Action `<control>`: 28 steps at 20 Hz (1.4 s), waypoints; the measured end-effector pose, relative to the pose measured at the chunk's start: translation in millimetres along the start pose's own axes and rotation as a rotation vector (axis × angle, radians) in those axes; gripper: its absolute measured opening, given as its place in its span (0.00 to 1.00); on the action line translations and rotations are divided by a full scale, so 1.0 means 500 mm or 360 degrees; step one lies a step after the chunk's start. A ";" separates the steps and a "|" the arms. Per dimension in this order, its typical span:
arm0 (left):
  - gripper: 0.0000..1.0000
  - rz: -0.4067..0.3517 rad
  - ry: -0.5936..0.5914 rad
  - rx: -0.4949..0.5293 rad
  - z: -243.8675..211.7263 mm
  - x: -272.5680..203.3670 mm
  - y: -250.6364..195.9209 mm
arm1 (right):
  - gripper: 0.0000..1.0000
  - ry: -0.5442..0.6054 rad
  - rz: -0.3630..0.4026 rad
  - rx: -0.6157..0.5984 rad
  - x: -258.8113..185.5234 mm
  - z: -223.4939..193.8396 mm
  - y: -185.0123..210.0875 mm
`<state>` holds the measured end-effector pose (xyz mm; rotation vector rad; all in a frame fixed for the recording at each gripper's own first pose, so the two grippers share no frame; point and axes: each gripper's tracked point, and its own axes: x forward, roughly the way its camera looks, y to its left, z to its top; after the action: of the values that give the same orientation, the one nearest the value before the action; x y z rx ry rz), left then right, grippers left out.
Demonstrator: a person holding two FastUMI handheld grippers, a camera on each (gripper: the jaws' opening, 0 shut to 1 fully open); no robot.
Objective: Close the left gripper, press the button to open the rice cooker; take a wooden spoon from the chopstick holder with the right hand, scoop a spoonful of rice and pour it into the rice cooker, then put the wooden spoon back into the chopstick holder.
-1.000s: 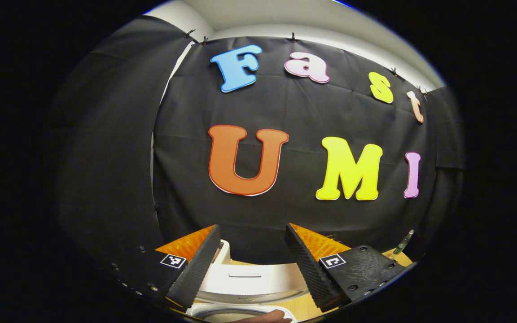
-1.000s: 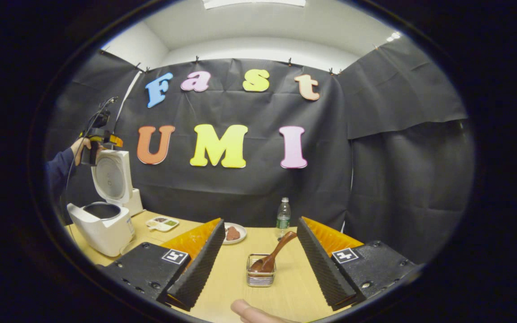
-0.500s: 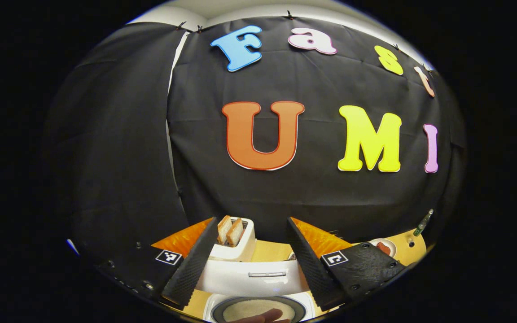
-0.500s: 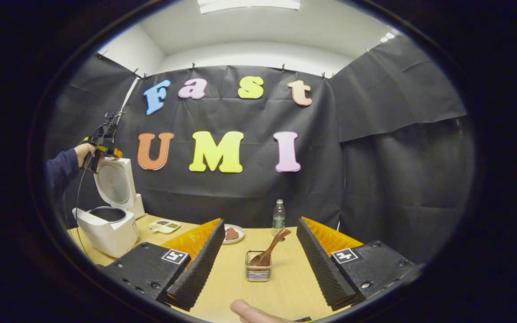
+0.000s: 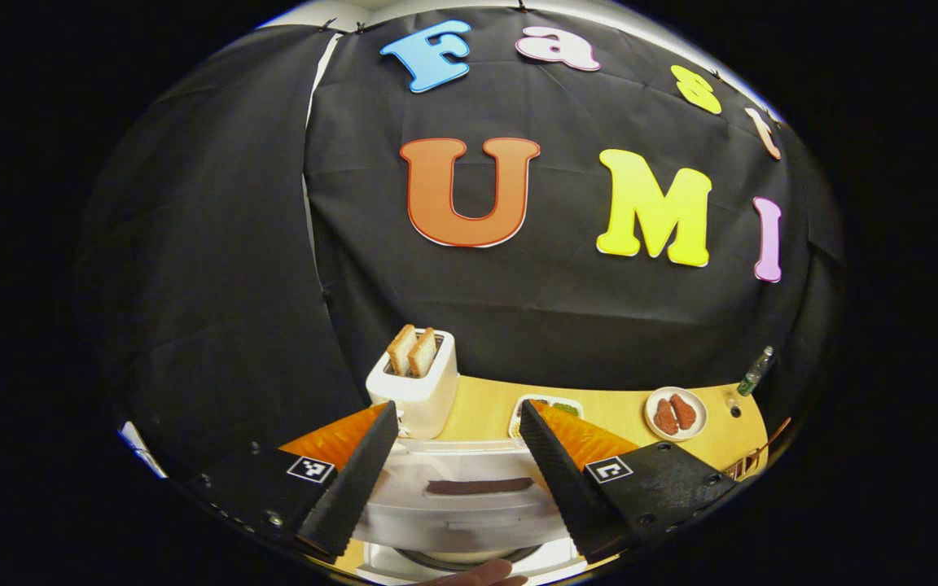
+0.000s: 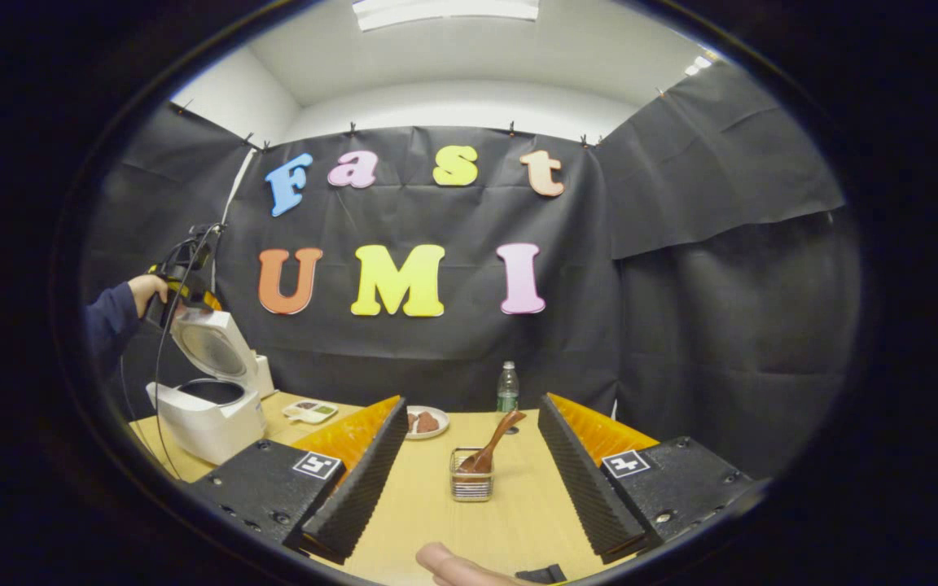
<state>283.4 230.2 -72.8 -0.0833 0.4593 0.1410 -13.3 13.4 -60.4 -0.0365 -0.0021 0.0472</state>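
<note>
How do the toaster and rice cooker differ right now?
The toaster stands farther back holding two bread slices; the rice cooker sits nearer, lid tilted partway up over its dark pot. The toaster looks narrower and boxy, the cooker wider and rounded. Both are white, on the wooden table.

We see black cloth (image 6: 681, 268) hung by clips as the booth's back and side walls, with a white wall (image 6: 469, 102) rising above it. A white ceiling (image 6: 469, 49) carries a bright light panel (image 6: 444, 8), and a pale wooden table (image 6: 510, 505) stands against the cloth.
</note>
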 end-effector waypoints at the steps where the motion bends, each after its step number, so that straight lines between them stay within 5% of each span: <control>1: 0.96 -0.0009 0.0054 -0.0004 -0.029 -0.002 -0.001 | 1.00 -0.0002 0.0018 0.0012 -0.007 0.000 0.006; 16: 0.98 0.0000 0.0311 0.0026 -0.295 -0.090 -0.007 | 1.00 0.0021 0.0204 0.0084 -0.064 -0.063 0.049; 28: 0.98 0.0012 0.0326 0.0058 -0.358 -0.125 -0.032 | 0.99 -0.0109 0.0239 0.0078 -0.131 -0.047 0.056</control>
<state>152.4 187.1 -203.7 -0.0606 0.6667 0.1319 -80.2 37.6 -85.0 0.0138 -0.0665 0.1985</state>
